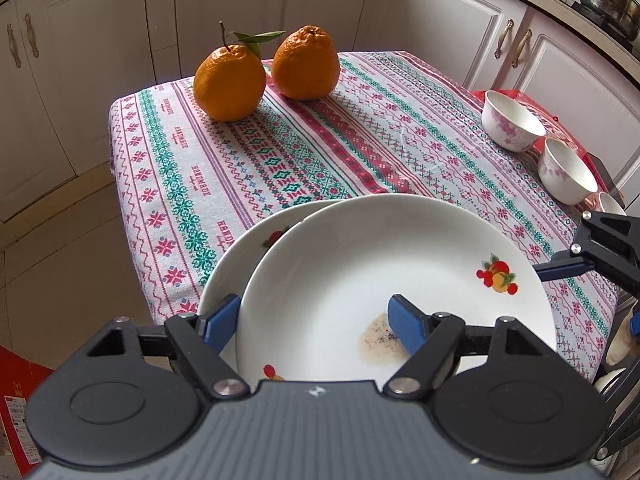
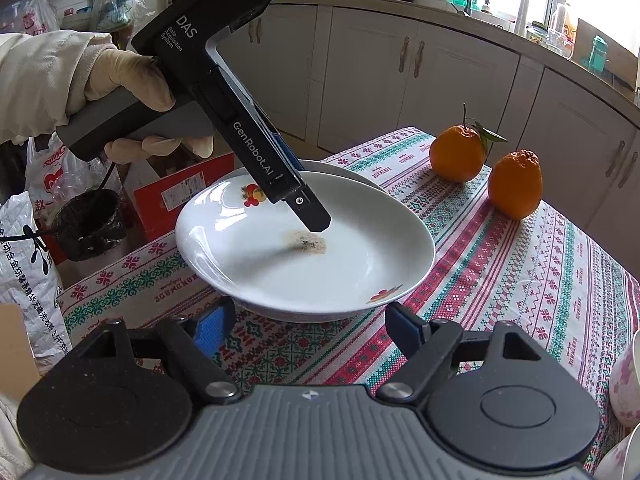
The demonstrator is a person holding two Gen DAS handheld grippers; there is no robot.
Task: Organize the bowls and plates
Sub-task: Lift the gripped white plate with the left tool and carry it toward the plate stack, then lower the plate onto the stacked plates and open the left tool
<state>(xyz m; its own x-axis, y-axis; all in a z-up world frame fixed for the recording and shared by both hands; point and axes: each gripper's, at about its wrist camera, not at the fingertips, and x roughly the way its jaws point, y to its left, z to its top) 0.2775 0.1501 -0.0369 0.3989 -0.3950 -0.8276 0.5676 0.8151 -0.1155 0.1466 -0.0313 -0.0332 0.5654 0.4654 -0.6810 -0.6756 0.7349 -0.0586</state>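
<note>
A white plate point(image 1: 380, 264) with fruit prints and a brown stain lies on top of a second white plate point(image 1: 236, 256) at the table's near edge. My left gripper point(image 1: 316, 322) is open with its jaws astride the top plate's near rim; one finger is inside the plate, the other outside. It also shows in the right wrist view point(image 2: 304, 208), where one finger reaches into the plate point(image 2: 312, 252). My right gripper point(image 2: 310, 326) is open and empty just in front of that plate. Two white floral bowls point(image 1: 512, 120) point(image 1: 566, 170) stand at the right.
Two oranges point(image 1: 230, 82) point(image 1: 306, 64) sit at the table's far end on the patterned cloth point(image 1: 280, 152). Kitchen cabinets point(image 1: 440, 20) ring the table. A red box point(image 2: 184, 196), bags and a black bin point(image 2: 90, 224) stand on the floor beside it.
</note>
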